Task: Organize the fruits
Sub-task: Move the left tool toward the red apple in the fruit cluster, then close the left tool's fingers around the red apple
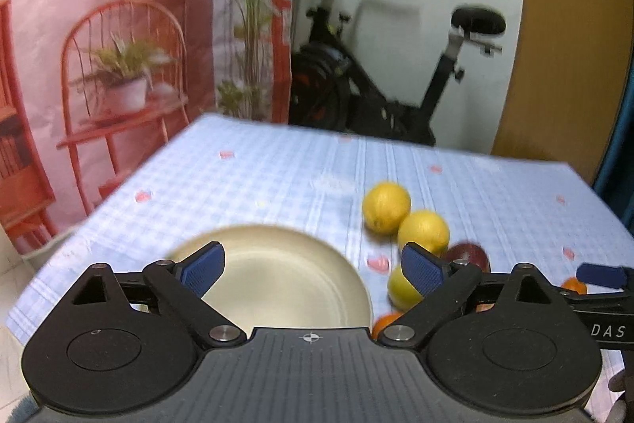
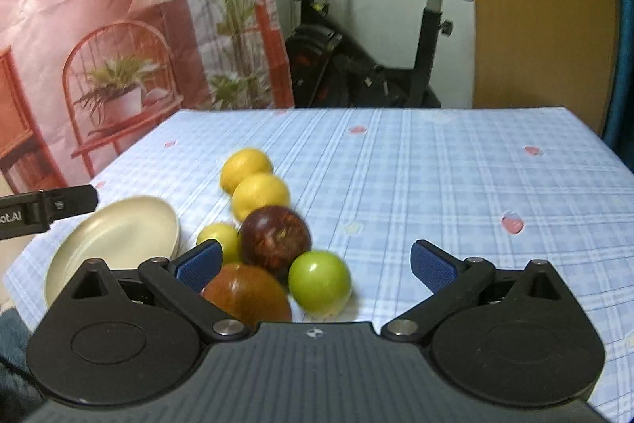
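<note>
A: Item one, nearest first. Right gripper?

B: Jaws spread wide, nothing between the blue pads. Held low over the checked tablecloth.

A: Fruit closest to it?

B: A reddish-brown fruit directly below the left finger, partly hidden by the gripper body. Beside it, just inside the open span toward the left finger, a green fruit; whether the two touch cannot be told. Behind and between them, a dark red fruit.

A: Further out?

B: A small yellow fruit left of the dark red one, showing just past the left fingertip. Beyond, two lemons in a line running away from the gripper: the near lemon, then the far lemon, overlapping in this view.

A: Item two. Left gripper?

B: Also released, fingers apart, empty. It hangs over the cream plate, which lies directly ahead between the fingers and holds nothing visible.

A: Plate as seen from the right gripper?

B: Plate off to the left, forward of the left finger, with the other gripper's black arm above its far-left side.

A: Fruit relative to the left gripper?

B: All to the right of the plate. An orange fruit peeps out beside the right finger's link; a yellow one sits behind that fingertip; the two lemons lie ahead and right.

A: Background?

B: An exercise bike beyond the table's far edge; a printed pink backdrop to the left.
</note>
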A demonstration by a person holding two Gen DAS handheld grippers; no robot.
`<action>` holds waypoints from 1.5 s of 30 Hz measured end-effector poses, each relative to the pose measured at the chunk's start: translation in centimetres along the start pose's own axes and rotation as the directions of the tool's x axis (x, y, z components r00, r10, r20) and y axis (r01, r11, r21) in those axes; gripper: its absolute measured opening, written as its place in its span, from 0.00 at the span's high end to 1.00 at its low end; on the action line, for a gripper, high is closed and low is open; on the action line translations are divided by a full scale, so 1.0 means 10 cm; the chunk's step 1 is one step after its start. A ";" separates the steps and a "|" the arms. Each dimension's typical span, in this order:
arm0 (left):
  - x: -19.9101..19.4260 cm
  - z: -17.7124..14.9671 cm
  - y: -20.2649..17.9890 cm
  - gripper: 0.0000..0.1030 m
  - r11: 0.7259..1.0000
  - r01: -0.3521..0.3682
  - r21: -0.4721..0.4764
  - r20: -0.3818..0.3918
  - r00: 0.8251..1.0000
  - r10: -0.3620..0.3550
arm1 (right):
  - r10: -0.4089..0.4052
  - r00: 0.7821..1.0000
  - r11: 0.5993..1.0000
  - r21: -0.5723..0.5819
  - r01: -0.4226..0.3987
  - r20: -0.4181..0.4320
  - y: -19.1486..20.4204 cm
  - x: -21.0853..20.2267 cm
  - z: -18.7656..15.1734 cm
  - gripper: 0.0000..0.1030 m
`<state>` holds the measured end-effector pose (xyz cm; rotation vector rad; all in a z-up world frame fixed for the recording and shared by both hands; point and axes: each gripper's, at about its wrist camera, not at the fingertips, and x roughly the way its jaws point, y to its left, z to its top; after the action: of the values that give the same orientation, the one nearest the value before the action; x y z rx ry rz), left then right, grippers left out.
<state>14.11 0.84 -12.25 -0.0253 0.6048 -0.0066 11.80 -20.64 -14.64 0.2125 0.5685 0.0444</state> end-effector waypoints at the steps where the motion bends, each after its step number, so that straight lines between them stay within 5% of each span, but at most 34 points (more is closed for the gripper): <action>1: 0.03 0.01 0.01 0.06 1.000 0.004 0.005 -0.021 1.000 -0.004 | 0.006 1.000 1.000 -0.011 -0.006 -0.011 0.02 0.01 0.00 0.00; 7: 0.01 -0.01 0.07 0.06 0.998 0.063 0.024 -0.019 0.998 -0.063 | 0.085 0.996 0.995 -0.056 -0.087 -0.026 0.11 -0.02 -0.11 0.00; 11: 0.03 -0.06 0.14 0.16 0.985 0.164 -0.048 -0.003 0.986 -0.164 | 0.106 0.993 0.992 -0.071 -0.109 -0.044 0.17 -0.01 -0.13 0.01; 19: 0.09 -0.09 0.00 0.18 0.990 0.137 0.029 -0.062 0.989 -0.135 | 0.122 0.990 0.992 -0.029 -0.124 -0.068 0.14 0.02 -0.16 0.03; 23: 0.12 -0.11 -0.02 0.24 0.984 0.168 0.052 -0.096 0.982 -0.163 | 0.161 0.982 0.986 -0.023 -0.164 -0.097 0.17 0.05 -0.19 0.14; 27: 0.17 -0.09 -0.01 0.49 0.968 0.251 0.021 -0.127 0.961 -0.247 | 0.176 0.977 0.984 -0.011 -0.179 -0.116 0.18 0.07 -0.21 0.22; 31: 0.24 -0.01 -0.12 0.49 0.925 0.380 0.021 -0.168 0.913 -0.371 | 0.186 0.975 0.982 0.003 -0.187 -0.124 0.17 0.08 -0.22 0.36; 37: 0.41 -0.02 -0.39 0.48 0.881 0.472 0.028 -0.249 0.857 -0.451 | 0.211 0.969 0.977 0.023 -0.210 -0.128 0.15 0.13 -0.24 0.37; 45: 0.61 -0.11 -0.47 0.41 0.876 0.483 -0.006 -0.297 0.835 -0.462 | 0.241 0.961 0.970 0.064 -0.234 -0.137 0.10 0.20 -0.28 0.37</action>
<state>18.50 -3.91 -16.47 -0.1086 0.8818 -0.5245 11.95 -18.95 -17.80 0.3253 0.6868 0.2812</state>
